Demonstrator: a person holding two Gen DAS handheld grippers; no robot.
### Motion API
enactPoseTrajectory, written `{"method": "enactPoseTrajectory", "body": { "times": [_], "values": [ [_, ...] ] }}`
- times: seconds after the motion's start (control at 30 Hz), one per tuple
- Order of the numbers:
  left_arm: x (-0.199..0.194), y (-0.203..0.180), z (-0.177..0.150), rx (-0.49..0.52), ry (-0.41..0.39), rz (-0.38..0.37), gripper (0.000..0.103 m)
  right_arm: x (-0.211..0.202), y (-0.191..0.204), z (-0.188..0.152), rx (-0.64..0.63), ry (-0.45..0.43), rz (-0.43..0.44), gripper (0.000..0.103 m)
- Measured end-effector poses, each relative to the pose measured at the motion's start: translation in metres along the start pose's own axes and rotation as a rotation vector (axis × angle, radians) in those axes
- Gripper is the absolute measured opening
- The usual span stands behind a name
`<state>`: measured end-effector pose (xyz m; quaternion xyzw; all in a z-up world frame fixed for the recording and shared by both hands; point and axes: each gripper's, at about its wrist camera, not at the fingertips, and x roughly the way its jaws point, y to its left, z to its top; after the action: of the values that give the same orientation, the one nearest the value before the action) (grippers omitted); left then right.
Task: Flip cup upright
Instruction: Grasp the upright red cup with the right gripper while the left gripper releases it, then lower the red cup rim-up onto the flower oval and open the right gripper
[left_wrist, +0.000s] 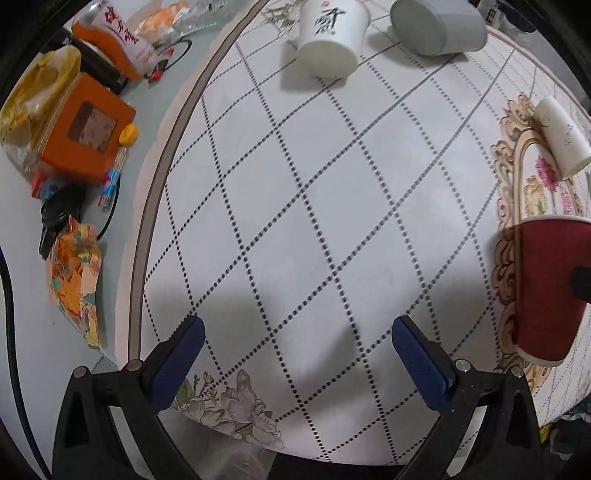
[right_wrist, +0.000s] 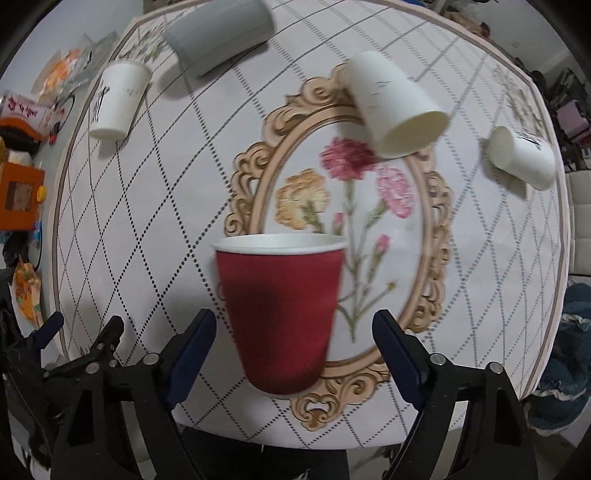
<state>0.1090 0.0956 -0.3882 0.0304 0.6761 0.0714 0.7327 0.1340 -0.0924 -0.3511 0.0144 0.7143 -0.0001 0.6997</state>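
A red paper cup (right_wrist: 280, 314) with a white rim stands upright, mouth up, on the flowered tabletop (right_wrist: 147, 206). It sits between the wide-open fingers of my right gripper (right_wrist: 293, 332), which do not touch it. The cup also shows at the right edge of the left wrist view (left_wrist: 546, 288). My left gripper (left_wrist: 297, 339) is open and empty over the checked part of the table. A cream cup (right_wrist: 391, 107) lies on its side beyond the red cup.
A white cup with black script (right_wrist: 114, 101) stands mouth down at the far left. A grey cup (right_wrist: 218, 33) and another white cup (right_wrist: 524, 155) lie on their sides. Orange boxes, packets and cables (left_wrist: 85, 136) crowd the surface left of the table.
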Motion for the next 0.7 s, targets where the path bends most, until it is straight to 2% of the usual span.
{"method": "enactPoseTrajectory", "body": {
  "times": [0.2, 0.53, 0.7],
  "values": [
    [0.005, 0.006, -0.001, -0.006, 0.028, -0.009, 0.103, 0.019, 0.015, 0.005, -0.029, 0.039, -0.029, 0.074],
    [0.025, 0.023, -0.007, -0.034, 0.095, 0.008, 0.103, 0.020, 0.011, 0.007, -0.026, 0.033, -0.027, 0.074],
    [0.035, 0.032, 0.000, -0.024, 0.115, 0.004, 0.103, 0.013, 0.002, 0.003, 0.014, -0.007, -0.008, 0.073]
  ]
}}
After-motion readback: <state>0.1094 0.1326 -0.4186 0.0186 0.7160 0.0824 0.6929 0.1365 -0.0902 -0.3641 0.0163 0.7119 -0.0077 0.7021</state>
